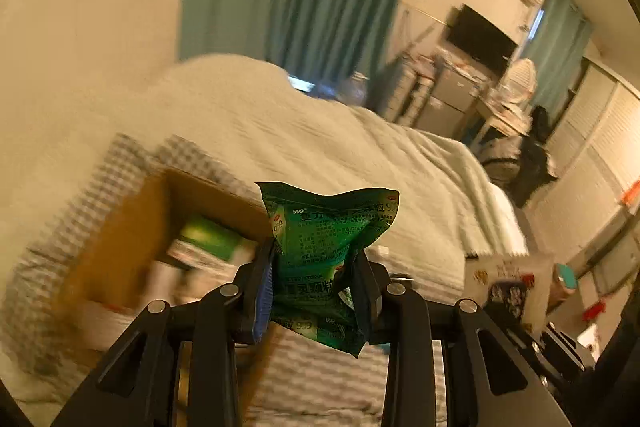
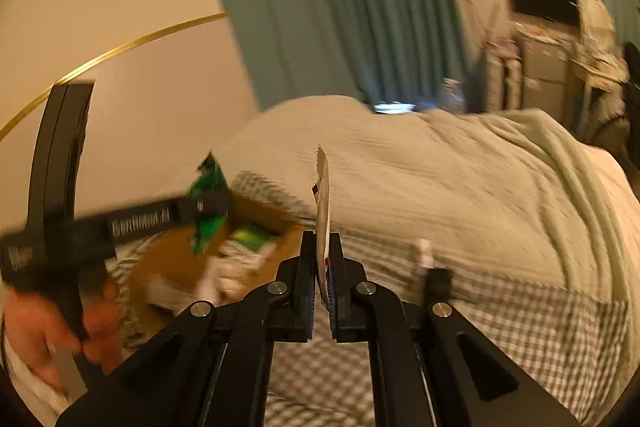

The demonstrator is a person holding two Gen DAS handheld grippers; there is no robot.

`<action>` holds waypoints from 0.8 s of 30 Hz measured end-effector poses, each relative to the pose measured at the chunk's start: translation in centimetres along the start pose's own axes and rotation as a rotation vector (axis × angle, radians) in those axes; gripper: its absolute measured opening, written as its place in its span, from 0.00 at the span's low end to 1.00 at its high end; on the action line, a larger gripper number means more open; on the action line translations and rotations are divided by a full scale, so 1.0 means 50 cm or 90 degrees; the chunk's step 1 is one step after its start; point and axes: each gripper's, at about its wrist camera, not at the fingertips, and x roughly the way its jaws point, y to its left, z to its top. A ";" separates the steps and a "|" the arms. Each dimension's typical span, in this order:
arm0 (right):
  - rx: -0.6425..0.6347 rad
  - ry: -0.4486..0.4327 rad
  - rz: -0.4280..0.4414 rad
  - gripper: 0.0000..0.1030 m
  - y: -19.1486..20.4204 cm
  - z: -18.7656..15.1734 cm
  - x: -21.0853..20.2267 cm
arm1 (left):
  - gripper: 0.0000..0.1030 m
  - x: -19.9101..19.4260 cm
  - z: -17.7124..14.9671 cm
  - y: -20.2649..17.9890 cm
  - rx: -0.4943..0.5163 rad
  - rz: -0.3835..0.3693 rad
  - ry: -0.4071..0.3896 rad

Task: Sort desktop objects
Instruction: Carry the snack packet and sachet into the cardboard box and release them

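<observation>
Between the blue pads of our left tool (image 1: 314, 283), at the lower middle of the left wrist view, sits a crumpled green sachet (image 1: 326, 247) with white printing; the tool is narrowed onto it and the pads press into its sides, so the packet stands up above the fingertips. Behind it, toward the lower left of that frame, we see an open cardboard box (image 1: 132, 227) resting on a checked cloth (image 1: 132, 155), with a green-and-white pack (image 1: 208, 239) blurred inside it. At the lower right of the same frame we make out a white packet with dark print (image 1: 508, 287).

Low in the middle of the right wrist view, our right tool (image 2: 323, 267) is fully closed on that thin white packet (image 2: 323, 203), which we see edge-on, standing upright from between the pads with a serrated top edge. At the left of this frame we see the left tool (image 2: 208, 207) from the side, blurred, gripping the green sachet (image 2: 208, 203) over the box (image 2: 188, 259), and a hand (image 2: 60, 327) on its handle at the lower left.

Beyond both tools a bed with a pale blanket (image 2: 460, 187) fills the middle of the frame, the checked cloth (image 2: 500, 315) lies at its near edge, and teal curtains (image 2: 320, 7) hang at the top.
</observation>
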 end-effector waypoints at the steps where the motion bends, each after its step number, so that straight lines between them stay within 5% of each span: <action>1: -0.011 0.002 0.014 0.04 0.031 0.002 0.005 | 0.33 -0.013 0.011 0.040 -0.014 0.022 0.000; 8: -0.088 0.064 0.076 0.04 0.210 -0.026 0.098 | 0.33 0.013 -0.010 0.181 -0.032 0.066 0.047; 16: -0.097 0.135 0.094 0.05 0.263 -0.074 0.224 | 0.33 0.087 -0.058 0.216 0.057 0.127 0.102; 18: -0.100 0.156 0.100 0.16 0.264 -0.081 0.247 | 0.40 0.086 -0.057 0.223 0.077 0.139 0.099; 20: -0.116 0.156 0.082 0.44 0.263 -0.085 0.258 | 0.56 0.088 -0.060 0.236 0.086 0.147 0.097; 21: -0.122 0.154 0.075 0.46 0.265 -0.086 0.260 | 0.67 0.090 -0.059 0.241 0.089 0.158 0.093; 24: -0.112 0.153 0.069 0.46 0.249 -0.084 0.263 | 0.71 0.086 -0.055 0.244 0.080 0.169 0.084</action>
